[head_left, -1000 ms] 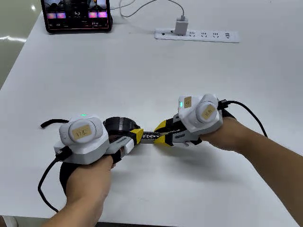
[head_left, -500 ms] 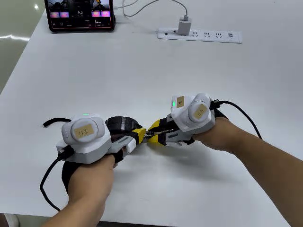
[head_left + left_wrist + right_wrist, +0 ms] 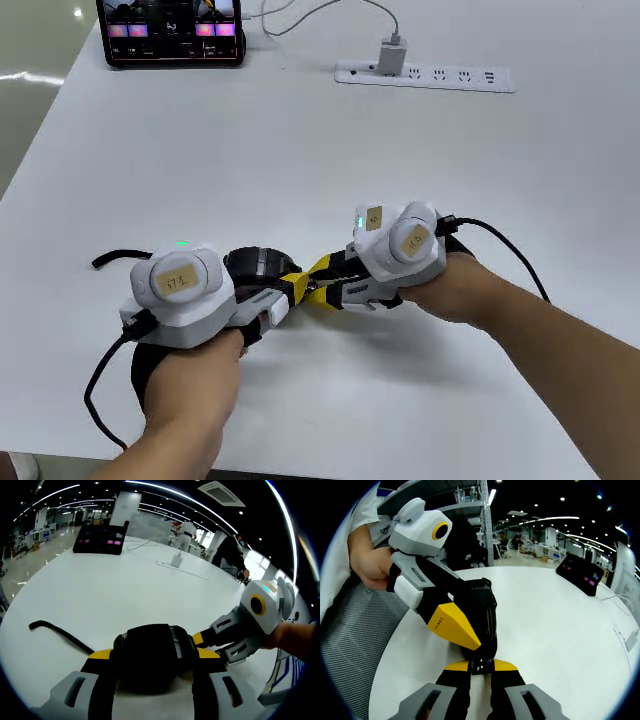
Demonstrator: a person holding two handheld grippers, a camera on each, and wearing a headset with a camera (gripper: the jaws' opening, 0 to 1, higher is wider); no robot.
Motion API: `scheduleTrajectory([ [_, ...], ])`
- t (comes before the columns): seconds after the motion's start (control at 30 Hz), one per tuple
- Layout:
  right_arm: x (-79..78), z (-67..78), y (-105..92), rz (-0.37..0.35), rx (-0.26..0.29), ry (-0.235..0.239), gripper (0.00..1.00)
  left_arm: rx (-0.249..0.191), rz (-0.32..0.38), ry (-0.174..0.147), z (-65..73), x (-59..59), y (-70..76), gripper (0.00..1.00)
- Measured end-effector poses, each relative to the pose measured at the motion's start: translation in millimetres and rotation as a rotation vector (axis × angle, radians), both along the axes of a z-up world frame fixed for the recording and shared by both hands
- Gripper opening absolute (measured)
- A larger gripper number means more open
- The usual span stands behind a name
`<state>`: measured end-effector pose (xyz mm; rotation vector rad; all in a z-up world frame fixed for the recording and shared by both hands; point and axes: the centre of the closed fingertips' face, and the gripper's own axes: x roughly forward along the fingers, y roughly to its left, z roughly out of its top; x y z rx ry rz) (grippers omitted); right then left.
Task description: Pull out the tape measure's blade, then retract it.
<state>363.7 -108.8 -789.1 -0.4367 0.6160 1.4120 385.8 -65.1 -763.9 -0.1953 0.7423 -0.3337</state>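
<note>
Left gripper [image 3: 280, 297] is clamped around the black tape measure [image 3: 150, 652], low at the near side of the white table [image 3: 300, 150]. Right gripper [image 3: 320, 285] is narrowed onto the blade's end hook [image 3: 481, 665], close against the case mouth. Almost no blade is out, so either the pull is unstarted or retraction is nearly complete. Contact between case and table is hidden by the jaws.
</note>
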Motion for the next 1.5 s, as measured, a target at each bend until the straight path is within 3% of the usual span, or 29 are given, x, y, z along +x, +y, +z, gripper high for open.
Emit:
scheduleTrajectory([
  [0.37, -2.7, -1.2, 0.4, -0.014, -0.016, 0.002, 0.13, 0.014, -0.027, -0.014, -0.5, 0.3, -1.5, 0.6],
  [0.5, -0.7, 0.7, -2.5, -0.038, -0.017, 0.011, 0.2, 0.017, -0.034, -0.007, -0.4, 0.4, -1.6, 0.61],
  [0.9, -4.4, 6.9, -4.2, -0.067, -0.004, 0.025, 0.26, 0.035, -0.043, -0.016, 3.0, 0.4, -0.3, 0.6],
  [1.1, -2.5, 7.8, -5.4, -0.097, 0.001, 0.038, 0.33, 0.03, -0.041, -0.014, 4.0, -0.9, 0.3, 0.59],
  [1.33, -4.4, 11.0, -6.2, -0.096, 0.004, 0.037, 0.34, 0.013, -0.046, -0.02, 7.2, -2.5, -2.3, 0.62],
  [1.5, -5.9, 20.8, -10.2, -0.124, 0.023, 0.039, 0.36, -0.005, -0.069, -0.028, 10.2, -6.0, -3.6, 0.65],
])
